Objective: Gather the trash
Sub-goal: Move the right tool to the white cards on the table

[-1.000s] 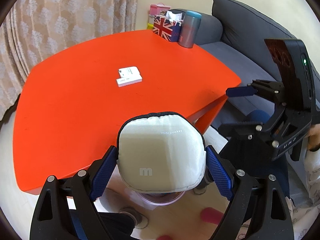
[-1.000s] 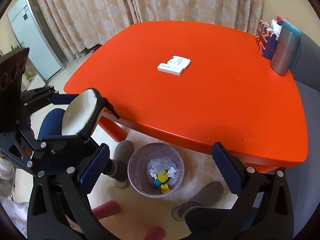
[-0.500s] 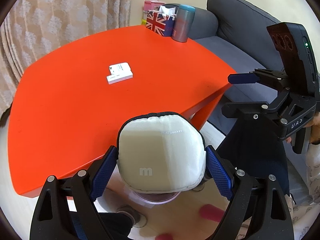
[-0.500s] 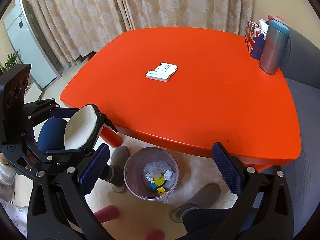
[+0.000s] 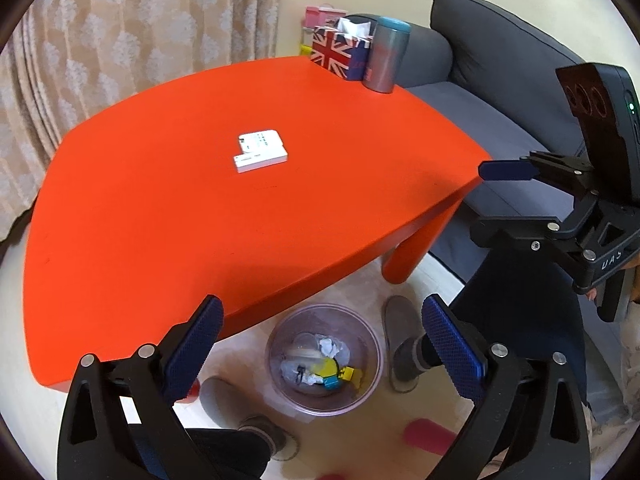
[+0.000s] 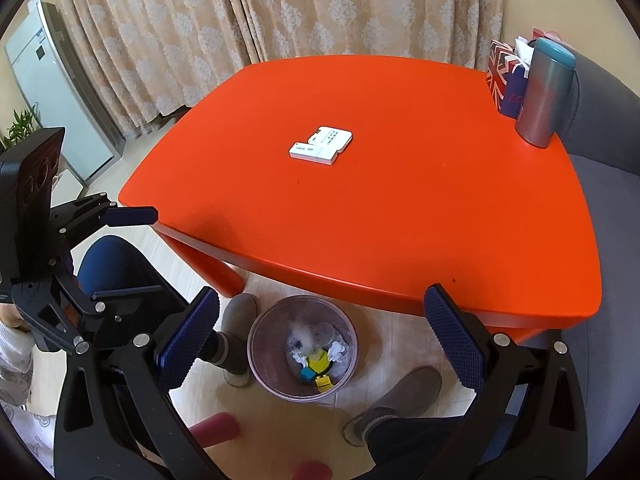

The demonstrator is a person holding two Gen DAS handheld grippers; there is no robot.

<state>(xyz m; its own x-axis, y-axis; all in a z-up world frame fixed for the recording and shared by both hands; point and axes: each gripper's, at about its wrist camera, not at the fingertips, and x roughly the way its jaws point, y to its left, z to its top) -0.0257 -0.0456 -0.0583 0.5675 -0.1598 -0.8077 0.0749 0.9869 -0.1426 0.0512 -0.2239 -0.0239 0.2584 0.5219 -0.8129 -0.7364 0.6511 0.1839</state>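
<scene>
Left tool (image 5: 322, 338): jaws opening, nothing between the pads; bin straight below.
Right tool (image 6: 322, 336): jaws wide apart, empty; also above the bin.
Bin (image 5: 374, 354): on the floor at the worktop's near edge; holds crumpled white scraps with yellow and blue bits.
Worktop (image 5: 160, 220): orange.
White box (image 5: 261, 155): middle of worktop, alone.
Tumbler (image 5: 387, 59): worktop's 1 o'clock corner, beside flag-print box (image 5: 334, 55).

Blurred pale shape (image 6: 305, 330) atop the trash bin's (image 6: 262, 344) contents, identity unclear.
</scene>
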